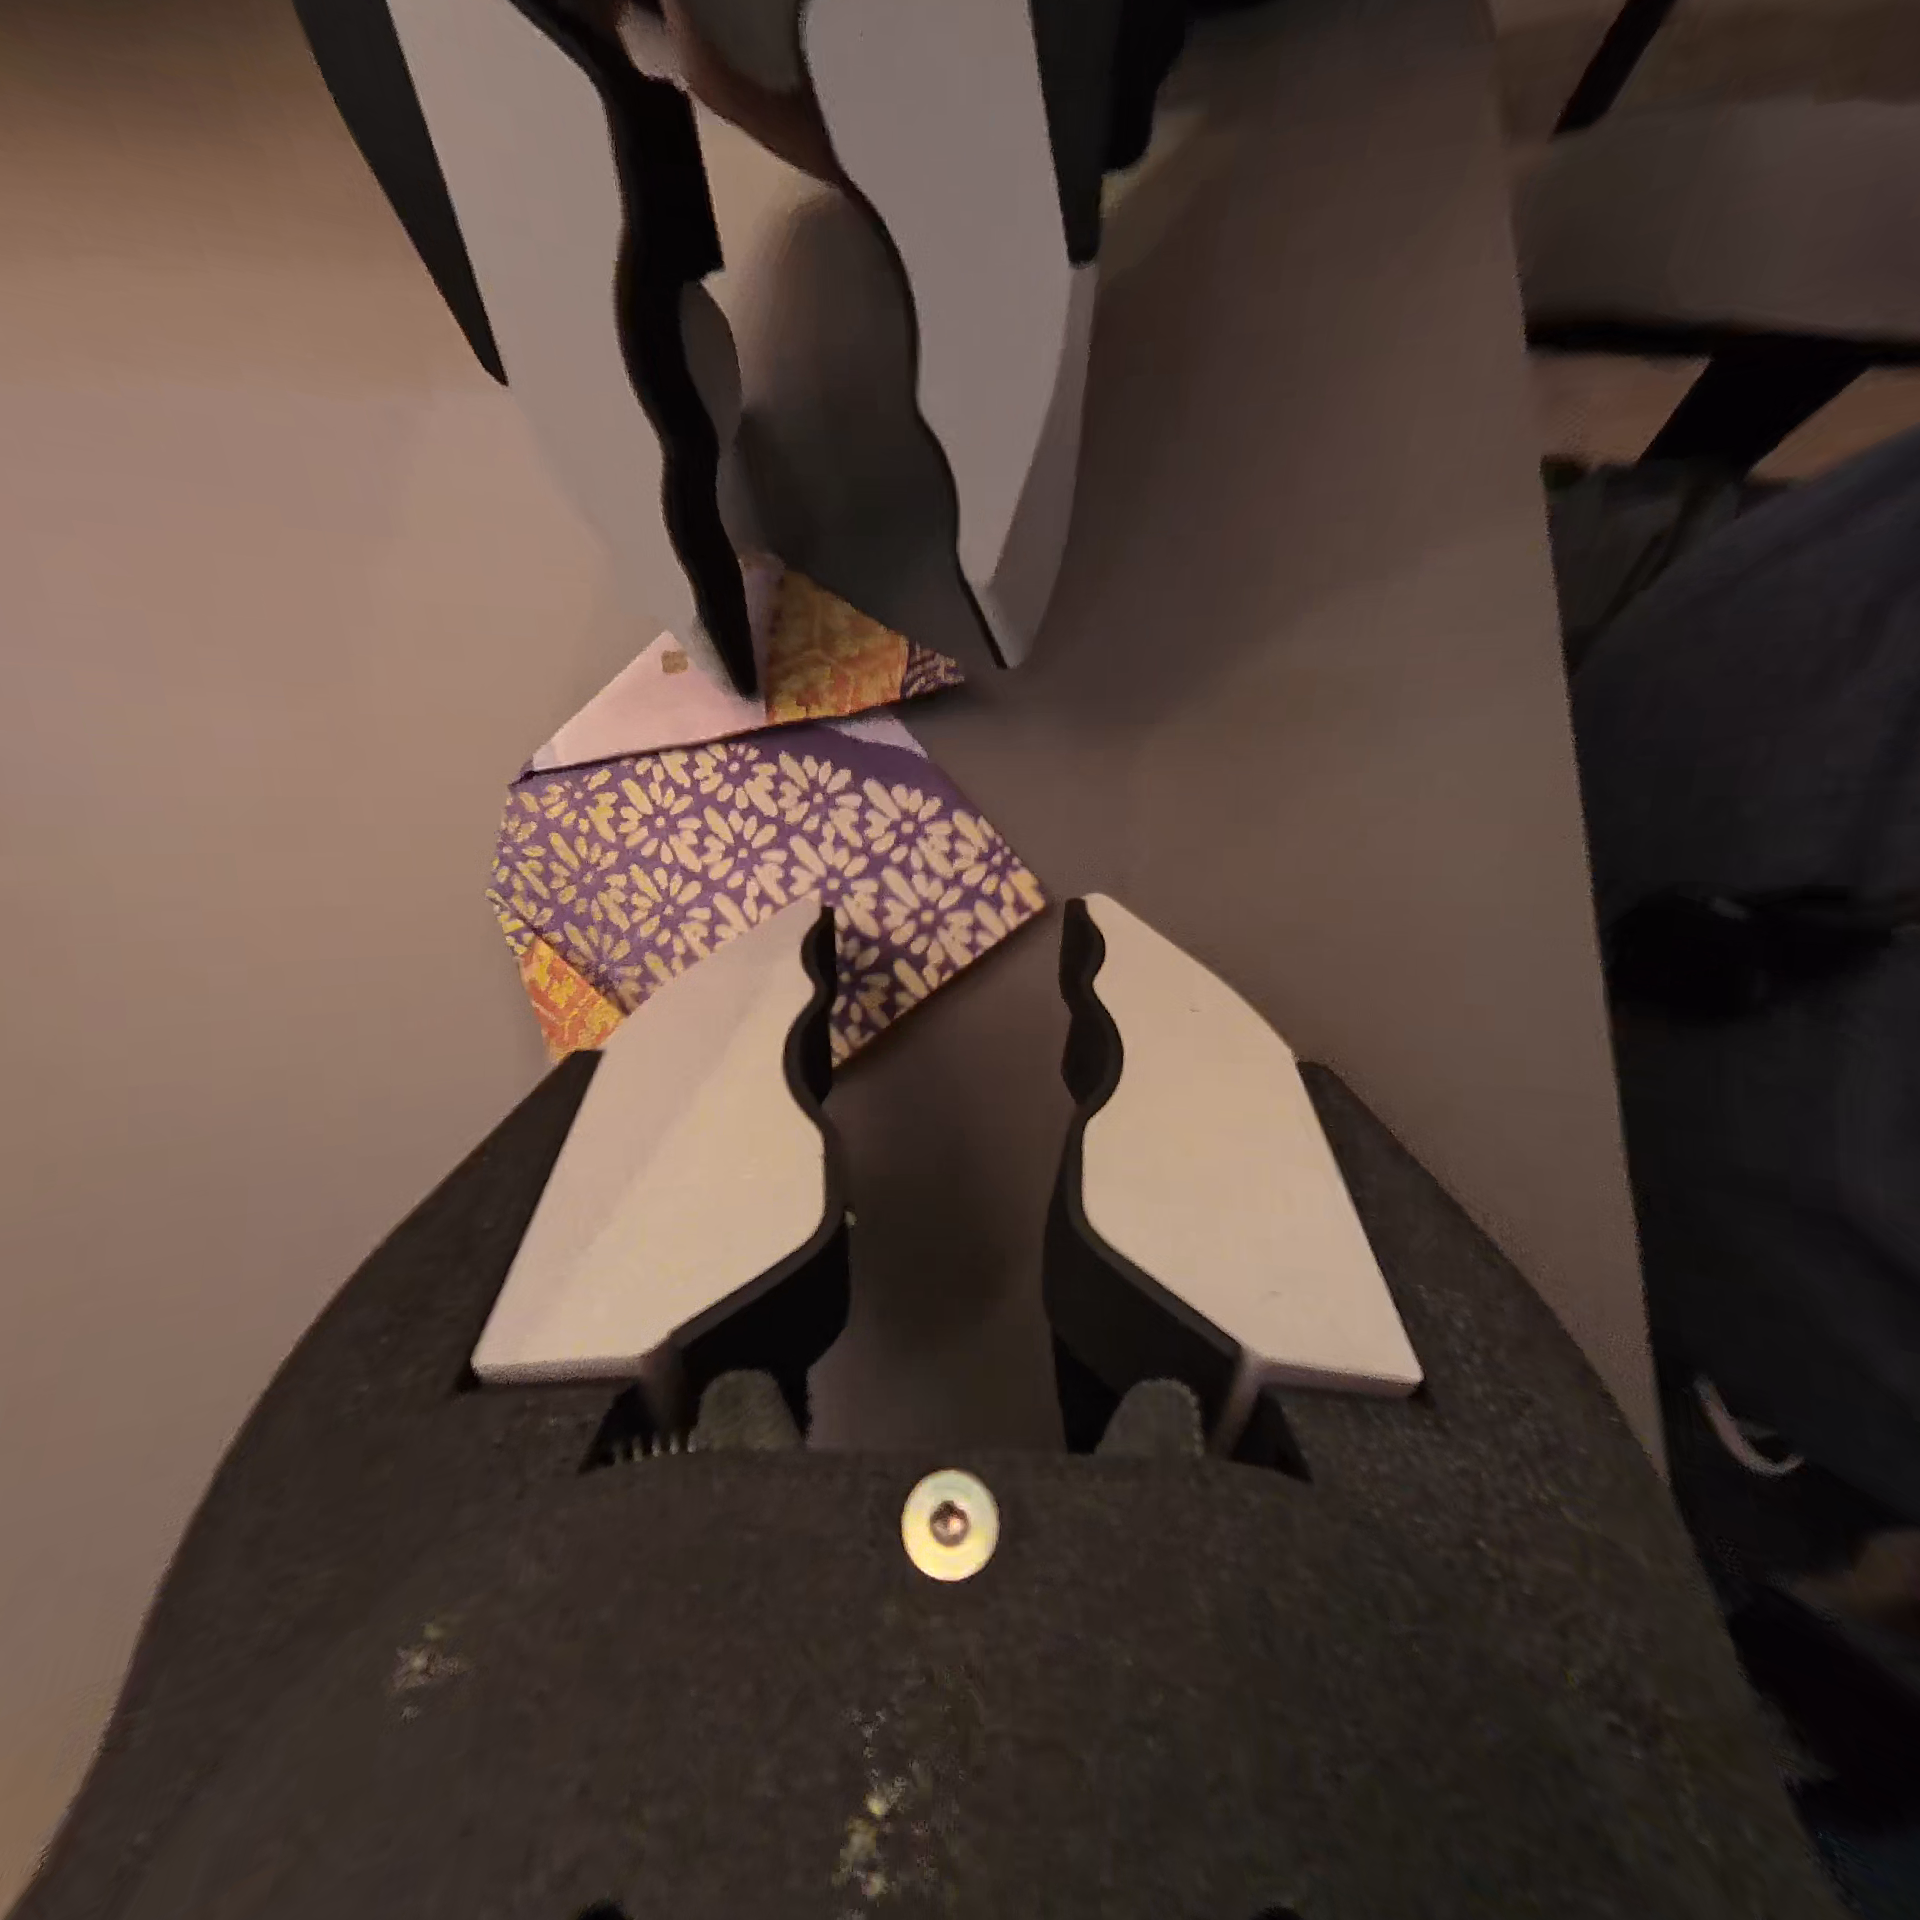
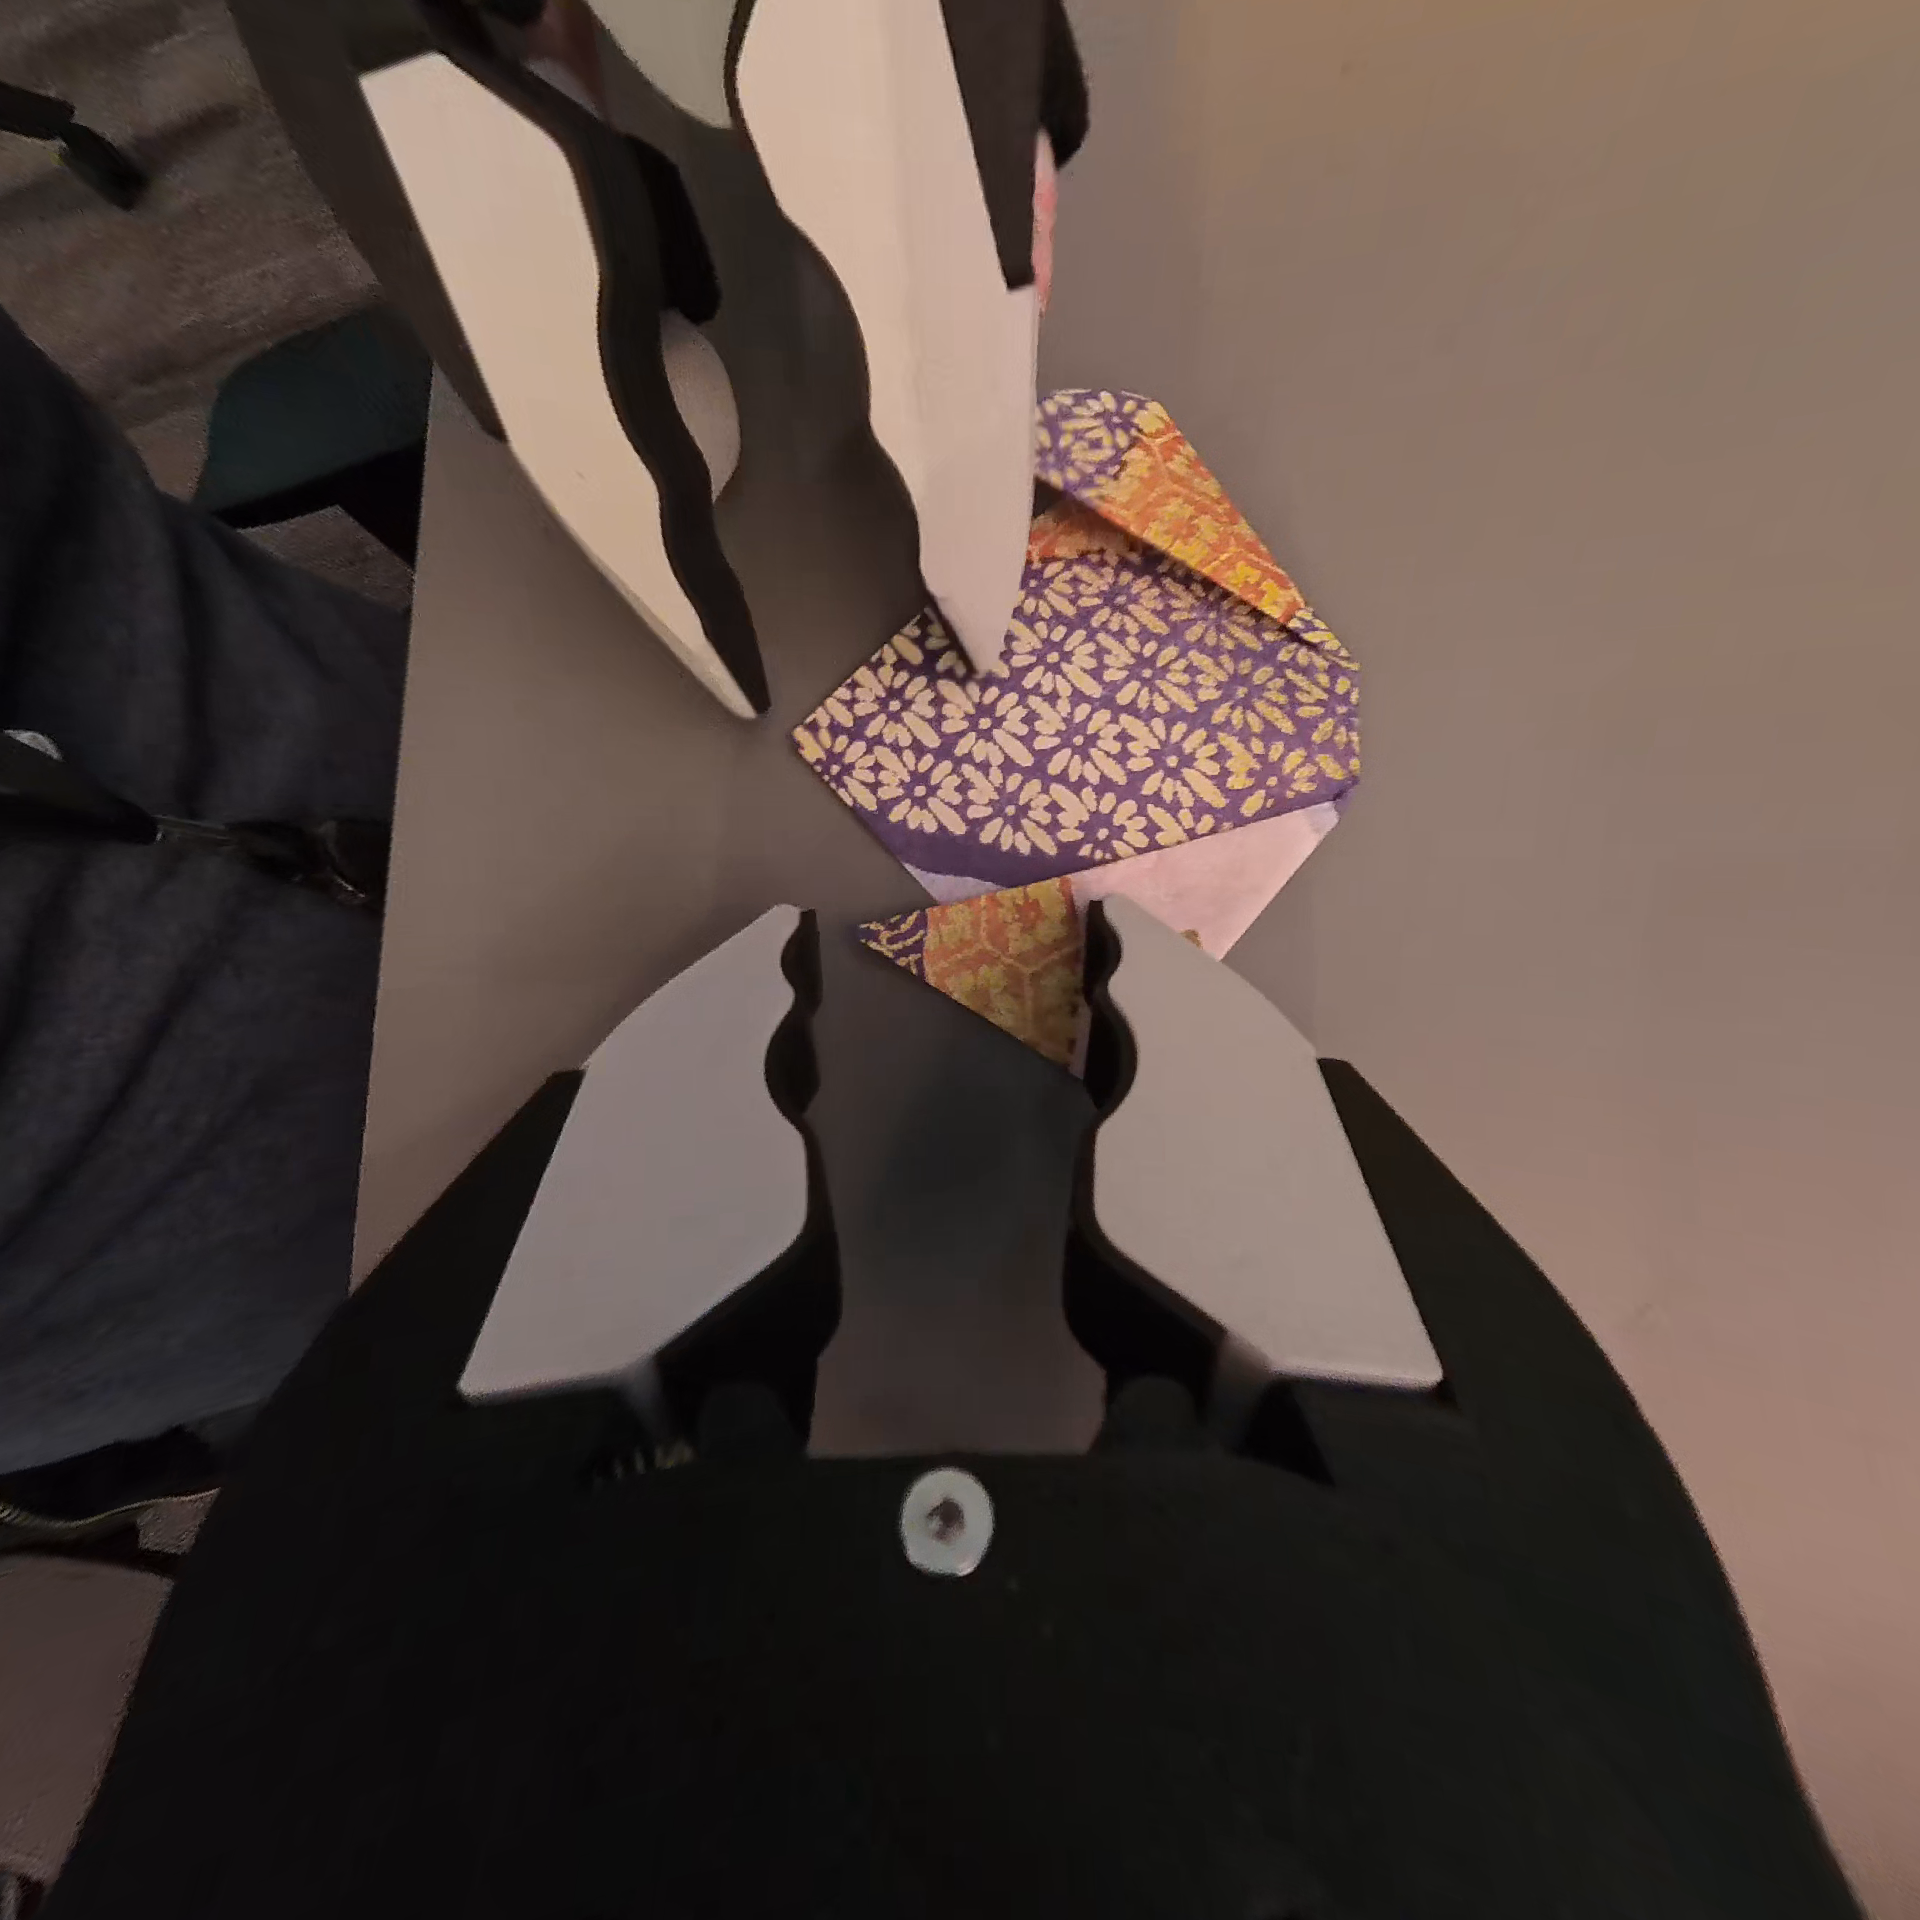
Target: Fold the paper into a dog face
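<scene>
The folded paper (image 1: 769, 862) is purple with cream flowers, with orange-patterned flaps and a white underside showing; it lies flat on the grey table (image 1: 1247, 727). My left gripper (image 1: 948, 914) is open, with one fingertip over the paper's near edge. My right gripper (image 1: 868, 665) comes in from the far side, open, with one fingertip on the white and orange flap. In the right wrist view, my right gripper (image 2: 954, 914) is open with the orange flap (image 2: 997, 966) between its fingers. There the left gripper (image 2: 871, 681) has one fingertip on the purple paper (image 2: 1091, 727).
The table's edge (image 1: 1579, 831) runs along the right in the left wrist view and along the left (image 2: 400, 831) in the right wrist view. A person's dark-clothed legs (image 2: 156, 935) are just past that edge. A chair base (image 1: 1766, 384) stands beyond it. The gap from one gripper's tips to the other's is roughly 5 cm.
</scene>
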Action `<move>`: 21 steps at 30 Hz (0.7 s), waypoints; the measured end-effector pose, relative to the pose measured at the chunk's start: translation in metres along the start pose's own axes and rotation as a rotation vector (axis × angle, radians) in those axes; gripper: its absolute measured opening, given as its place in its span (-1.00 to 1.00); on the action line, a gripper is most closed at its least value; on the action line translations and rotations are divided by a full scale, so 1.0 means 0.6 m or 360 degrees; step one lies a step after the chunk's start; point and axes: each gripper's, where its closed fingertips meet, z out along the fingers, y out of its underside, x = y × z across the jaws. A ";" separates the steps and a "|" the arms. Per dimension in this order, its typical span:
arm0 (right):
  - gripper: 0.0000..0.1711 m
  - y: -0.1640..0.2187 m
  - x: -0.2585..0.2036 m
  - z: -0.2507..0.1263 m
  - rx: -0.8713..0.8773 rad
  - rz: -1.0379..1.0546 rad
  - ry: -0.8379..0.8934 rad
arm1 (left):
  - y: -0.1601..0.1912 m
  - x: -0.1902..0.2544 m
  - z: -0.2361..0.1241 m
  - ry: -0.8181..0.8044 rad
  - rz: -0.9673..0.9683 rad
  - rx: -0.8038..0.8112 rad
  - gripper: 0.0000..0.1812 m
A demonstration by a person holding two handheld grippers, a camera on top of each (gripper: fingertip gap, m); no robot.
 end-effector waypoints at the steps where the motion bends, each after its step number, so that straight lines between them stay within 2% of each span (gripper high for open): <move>1: -0.43 0.001 0.001 -0.001 -0.0003 -0.0007 0.0007 | 0.003 0.002 -0.001 -0.0008 0.0075 -0.0024 -0.52; 5: -0.54 0.001 0.006 -0.002 -0.0021 0.0029 -0.0032 | 0.006 -0.011 -0.005 -0.0149 0.0421 -0.0102 -0.55; 8: -0.58 0.000 0.007 -0.004 -0.0042 0.0075 -0.0103 | 0.004 -0.011 0.000 -0.0141 0.0619 -0.0148 -0.60; 12: -0.63 0.001 0.009 -0.004 -0.0069 0.0104 -0.0165 | 0.002 -0.012 0.006 -0.0172 0.0962 -0.0202 -0.81; 19: -0.62 0.001 0.006 -0.005 -0.0070 0.0053 -0.0176 | 0.004 -0.020 0.007 -0.0088 0.0801 -0.0223 -0.85; 21: -0.53 -0.002 0.008 -0.003 -0.0045 -0.0037 -0.0109 | 0.003 -0.019 0.006 -0.0059 0.0751 -0.0193 -0.86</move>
